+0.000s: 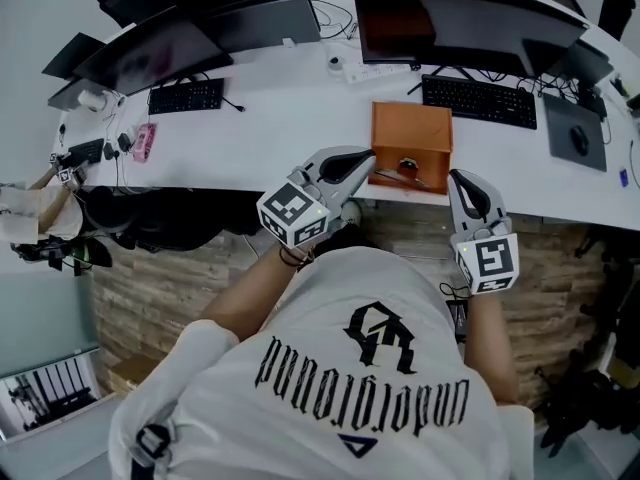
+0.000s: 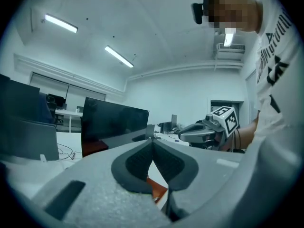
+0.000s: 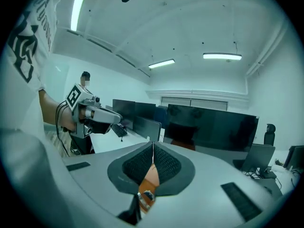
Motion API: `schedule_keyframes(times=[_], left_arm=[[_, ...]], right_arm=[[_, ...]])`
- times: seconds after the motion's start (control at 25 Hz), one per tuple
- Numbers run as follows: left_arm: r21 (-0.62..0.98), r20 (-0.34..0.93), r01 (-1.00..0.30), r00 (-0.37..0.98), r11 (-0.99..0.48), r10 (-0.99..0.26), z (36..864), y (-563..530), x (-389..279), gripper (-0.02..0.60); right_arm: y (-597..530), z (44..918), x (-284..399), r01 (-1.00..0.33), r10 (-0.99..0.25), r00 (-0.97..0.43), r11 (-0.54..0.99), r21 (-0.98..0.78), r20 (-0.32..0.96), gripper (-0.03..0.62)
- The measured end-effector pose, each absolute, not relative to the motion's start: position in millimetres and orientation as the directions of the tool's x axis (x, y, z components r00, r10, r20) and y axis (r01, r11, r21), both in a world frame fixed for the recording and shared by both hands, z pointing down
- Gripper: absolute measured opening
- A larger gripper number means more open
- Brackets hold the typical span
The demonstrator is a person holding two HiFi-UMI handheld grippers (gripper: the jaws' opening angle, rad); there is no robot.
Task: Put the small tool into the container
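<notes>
Two hand-held grippers, both mine. Left gripper (image 2: 153, 144) has jaws closed, nothing between. Right gripper (image 3: 153, 148) same, empty. Orange square box container (image 1: 411, 128) sits on white desk (image 1: 290, 118), left gripper just left of it, right gripper just right. Small dark tool (image 1: 407, 165) lies in box's front opening, clear of both.

An office: a long white desk (image 1: 300, 118) carries dark monitors (image 1: 460, 13), keyboards (image 1: 478, 98) and a mouse (image 1: 580, 140) on its pad (image 1: 560, 116), with cables (image 1: 335, 13) trailing behind (another desk (image 2: 66, 113) stands further back), under strip lights (image 3: 222, 56) on a plain white ceiling (image 3: 190, 23).
</notes>
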State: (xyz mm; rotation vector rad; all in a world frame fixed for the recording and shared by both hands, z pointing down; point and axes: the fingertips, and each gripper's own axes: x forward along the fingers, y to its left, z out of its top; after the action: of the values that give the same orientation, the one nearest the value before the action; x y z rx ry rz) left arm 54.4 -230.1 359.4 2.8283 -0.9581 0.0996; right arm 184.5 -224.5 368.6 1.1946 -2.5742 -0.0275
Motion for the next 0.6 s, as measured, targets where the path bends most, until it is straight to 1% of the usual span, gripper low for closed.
schedule_keyframes(times=[0.28, 0.48, 0.6], left_arm=[[0.056, 0.088, -0.612, 0.790, -0.789, -0.607, 323.7, -202.9, 50.4, 0.015], [0.067, 0.060, -0.597, 0.802, -0.799, -0.594, 306.9, -194.5, 39.2, 0.015], [0.054, 0.067, -0.577, 0.816, -0.815, -0.574, 309.2, -187.1, 35.5, 0.015]], right_arm=[[-207.5, 338.3, 177.7, -0.694, -0.714, -0.663, 0.699, 0.173, 0.225, 0.017], [-200.6, 328.9, 167.2, -0.704, -0.723, -0.657, 0.690, 0.170, 0.213, 0.018], [-190.5, 330.9, 157.5, -0.715, -0.730, -0.650, 0.681, 0.154, 0.210, 0.018]])
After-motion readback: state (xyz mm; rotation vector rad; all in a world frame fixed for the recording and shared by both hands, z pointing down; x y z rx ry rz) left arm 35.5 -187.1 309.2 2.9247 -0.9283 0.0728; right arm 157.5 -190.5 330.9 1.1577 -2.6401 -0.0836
